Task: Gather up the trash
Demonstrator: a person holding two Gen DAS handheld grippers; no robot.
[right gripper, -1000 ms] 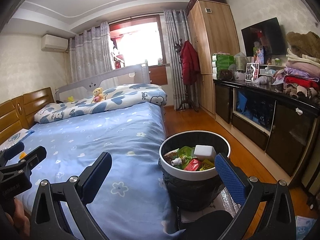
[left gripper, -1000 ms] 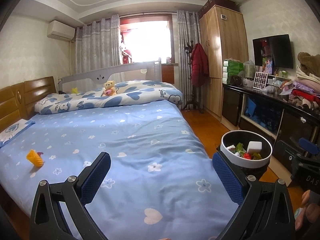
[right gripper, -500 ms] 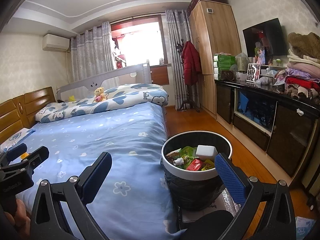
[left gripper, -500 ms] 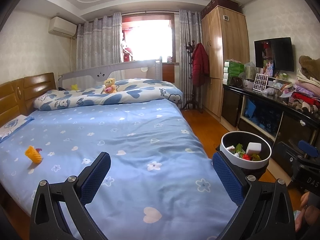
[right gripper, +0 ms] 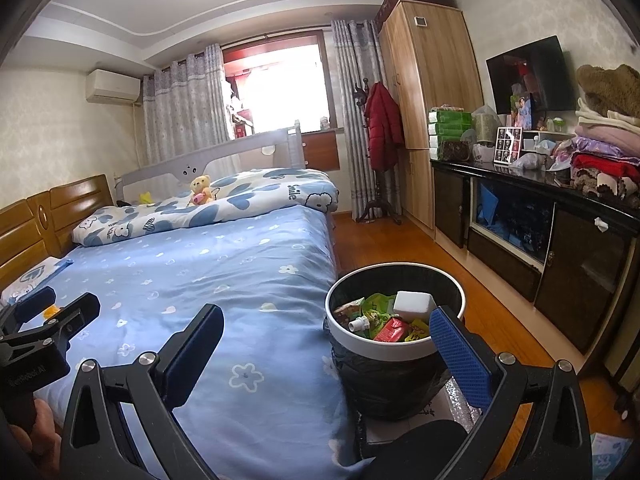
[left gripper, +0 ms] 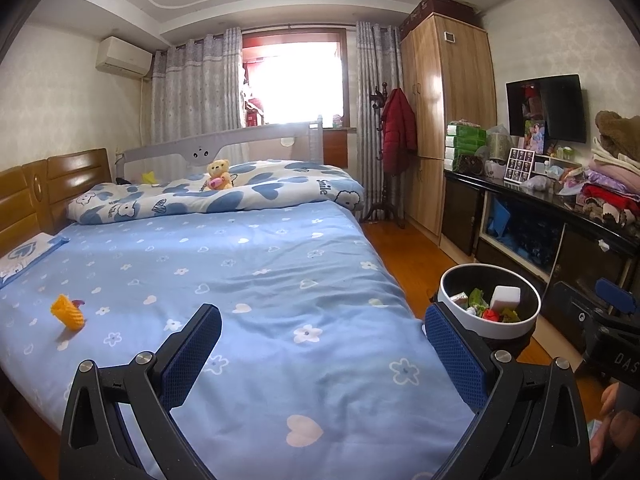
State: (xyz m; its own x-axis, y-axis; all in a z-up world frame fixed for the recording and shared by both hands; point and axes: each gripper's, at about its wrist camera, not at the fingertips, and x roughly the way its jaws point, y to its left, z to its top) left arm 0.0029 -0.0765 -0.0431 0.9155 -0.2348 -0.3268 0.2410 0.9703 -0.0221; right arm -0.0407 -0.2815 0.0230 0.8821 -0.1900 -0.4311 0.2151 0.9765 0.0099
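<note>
**Ana:** Both grippers are spread wide with nothing between the pads. The left gripper (left gripper: 322,354) hangs over the near end of the bed (left gripper: 256,264), and the right gripper (right gripper: 326,350) sits by the bed's near right corner, next to the trash bin (right gripper: 394,350).

**Ben:** And what's left to collect?

**Ana:** One orange piece (left gripper: 67,312) lies on the sheet at the left side of the bed, well apart from both grippers and from the bin. A small dark scrap touches its right edge; from this view I can't tell whether that is part of it or separate.

**Ben:** How do you think it will handle?

**Ana:** It looks like a ribbed or meshed plastic thing, probably light and fairly stiff, maybe a little springy. It stands tilted on soft bedding, so pushing down would likely sink it into the sheet or tip it over.

**Ben:** So where should the grip go?

**Ana:** Across its narrow middle, with one pad on each ribbed side. The texture should keep it from slipping, and a gentle squeeze ought to be enough. The left gripper is the nearer one.

**Ben:** Room in the bin?

**Ana:** It already holds wrappers, a red carton and a white block (right gripper: 414,304), but there is space on top.
</note>
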